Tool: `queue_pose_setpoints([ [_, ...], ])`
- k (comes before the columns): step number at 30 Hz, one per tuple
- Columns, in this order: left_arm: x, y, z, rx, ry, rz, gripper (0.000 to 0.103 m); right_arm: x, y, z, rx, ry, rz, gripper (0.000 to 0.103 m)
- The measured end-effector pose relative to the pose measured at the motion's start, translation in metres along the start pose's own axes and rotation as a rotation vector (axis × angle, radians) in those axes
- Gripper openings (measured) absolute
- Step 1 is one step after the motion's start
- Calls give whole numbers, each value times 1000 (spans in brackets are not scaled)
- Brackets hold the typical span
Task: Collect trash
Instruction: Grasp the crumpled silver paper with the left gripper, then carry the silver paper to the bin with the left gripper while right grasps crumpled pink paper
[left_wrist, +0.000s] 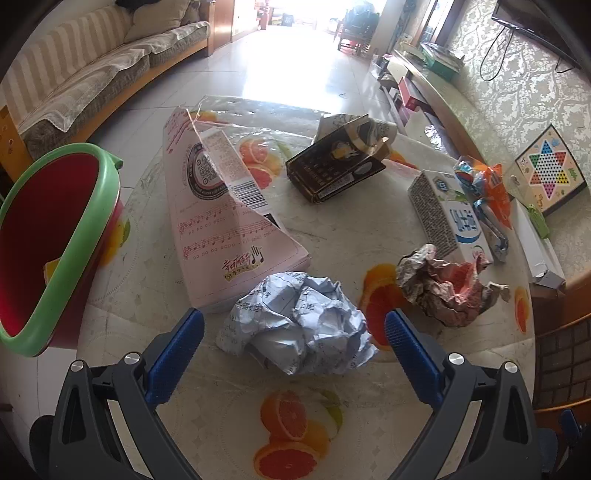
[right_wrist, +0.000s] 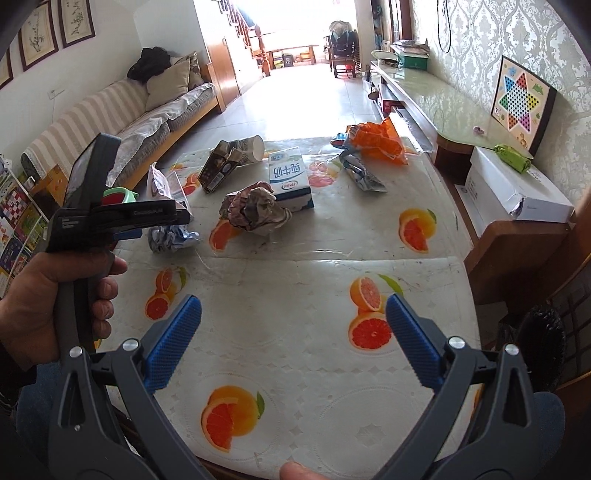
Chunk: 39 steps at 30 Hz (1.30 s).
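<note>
Your left gripper (left_wrist: 293, 321) is released, jaws spread wide, one blue pad on each side of the crumpled white paper ball (left_wrist: 299, 325); pads look near it, and contact can't be confirmed. The ball sits on the fruit-print tablecloth (left_wrist: 295, 424), near edge, just in front of the flattened pink carton (left_wrist: 221, 221), which looks to touch it at the back. The red bin with green rim (left_wrist: 55, 240) stands just off the table's left edge. Right of the ball, near but apart: a crumpled brown-pink paper wad (left_wrist: 447, 284). Behind that wad, a white-blue milk box (left_wrist: 447, 214), then orange and blue wrappers (left_wrist: 484, 192) further right. A torn black box (left_wrist: 336, 166) lies toward the far side of the table.

Your right gripper (right_wrist: 293, 321) is also released, jaws wide, nothing between them, hovering over bare tablecloth (right_wrist: 295, 295) well short of the trash. From that view your left hand (right_wrist: 40, 295) grips the left tool's handle, and the paper ball (right_wrist: 170, 236) shows just under its tip, with the brown wad (right_wrist: 255, 210) and milk box (right_wrist: 290, 177) beyond.
</note>
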<state>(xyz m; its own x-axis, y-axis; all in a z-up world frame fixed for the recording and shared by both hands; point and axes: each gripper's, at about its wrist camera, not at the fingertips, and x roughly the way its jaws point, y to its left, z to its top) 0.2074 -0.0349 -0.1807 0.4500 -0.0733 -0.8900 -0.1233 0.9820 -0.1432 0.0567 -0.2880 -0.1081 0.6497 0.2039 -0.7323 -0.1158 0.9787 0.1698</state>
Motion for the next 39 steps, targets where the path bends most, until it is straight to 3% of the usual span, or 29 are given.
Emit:
queue_pose_setpoints([
  [5,14,6,-2,-75,26,4,80,3,-6,-3,13,6,2,98],
  [13,13,-2,-7,-36,38,-36,54,9,-14,-6,33,18,-4,98],
  [21,-19,1,-19,35,-1,-101,51,17,1,3,-24,26,-7,98],
  [31,-91,9,-36,190,-123,-164,51,51,41,43,-202,-34,-21,98],
  [35,-111,23,-50,205,-144,-177,52,78,60,58,-315,-64,-59,98],
  [39,-120,43,-62,175,-142,-186,52,111,79,64,-429,-38,-100,98],
])
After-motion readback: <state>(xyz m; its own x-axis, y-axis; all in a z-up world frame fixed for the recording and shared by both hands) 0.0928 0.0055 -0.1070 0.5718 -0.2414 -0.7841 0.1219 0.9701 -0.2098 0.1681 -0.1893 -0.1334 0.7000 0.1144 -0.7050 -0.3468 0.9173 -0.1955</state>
